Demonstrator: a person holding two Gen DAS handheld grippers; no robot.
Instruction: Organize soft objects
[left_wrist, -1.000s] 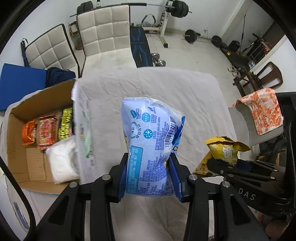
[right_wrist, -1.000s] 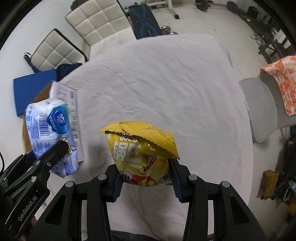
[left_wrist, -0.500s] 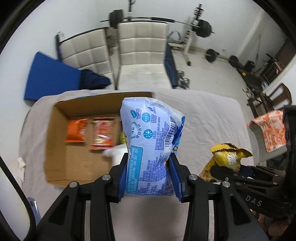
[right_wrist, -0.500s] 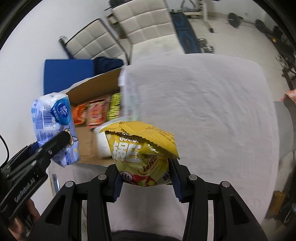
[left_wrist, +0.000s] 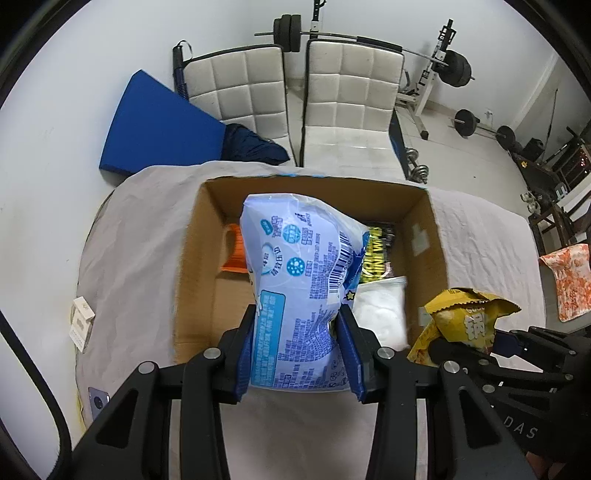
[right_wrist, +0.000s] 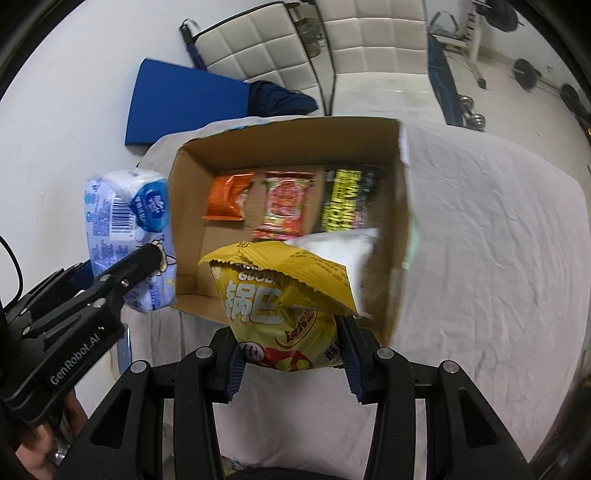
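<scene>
My left gripper (left_wrist: 297, 352) is shut on a blue and white tissue pack (left_wrist: 299, 280) and holds it upright above the open cardboard box (left_wrist: 192, 258). My right gripper (right_wrist: 291, 354) is shut on a yellow snack bag (right_wrist: 280, 295), held over the box's near edge (right_wrist: 192, 291). Inside the box lie an orange packet (right_wrist: 225, 197), a red packet (right_wrist: 286, 205), a black and yellow packet (right_wrist: 341, 203) and a white soft bag (right_wrist: 347, 243). The left gripper with the tissue pack (right_wrist: 125, 221) also shows at the left of the right wrist view.
The box sits on a table covered with a white cloth (right_wrist: 498, 240). A small white carton (left_wrist: 81, 323) lies at the table's left edge. Two white padded chairs (left_wrist: 347, 92) and a blue mat (left_wrist: 155, 125) stand behind the table. Gym weights stand further back.
Both grippers have swung left with their packs, from over the bare cloth to over the cardboard box. Each grip is unchanged.
</scene>
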